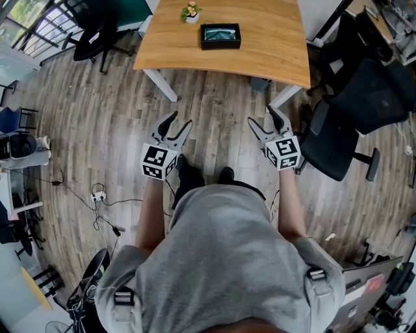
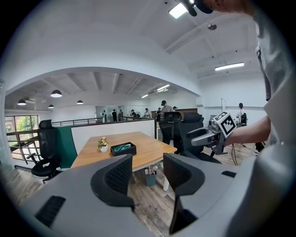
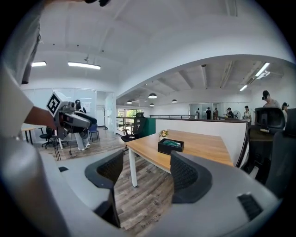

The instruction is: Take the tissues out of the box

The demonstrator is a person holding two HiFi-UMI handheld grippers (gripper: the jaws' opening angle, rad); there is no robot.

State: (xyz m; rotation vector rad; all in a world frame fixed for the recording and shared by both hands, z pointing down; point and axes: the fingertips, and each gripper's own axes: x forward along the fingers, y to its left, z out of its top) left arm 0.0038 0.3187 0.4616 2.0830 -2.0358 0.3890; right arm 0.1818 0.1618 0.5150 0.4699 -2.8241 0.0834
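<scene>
Black tissue box (image 1: 220, 36) sits mid-way across a wooden table (image 1: 273, 45), near a small potted plant (image 1: 190, 12). Well short of the table's near edge, the left gripper (image 1: 182, 120) and right gripper (image 1: 260, 116) hang with jaws spread wide, both empty.

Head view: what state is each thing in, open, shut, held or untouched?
Black rectangular box: on the light wooden table, top open, teal contents inside, untouched.
Left gripper: open, empty, short of the table.
Right gripper: open, empty, short of the table.
Small potted plant: upright, beside the box.
</scene>
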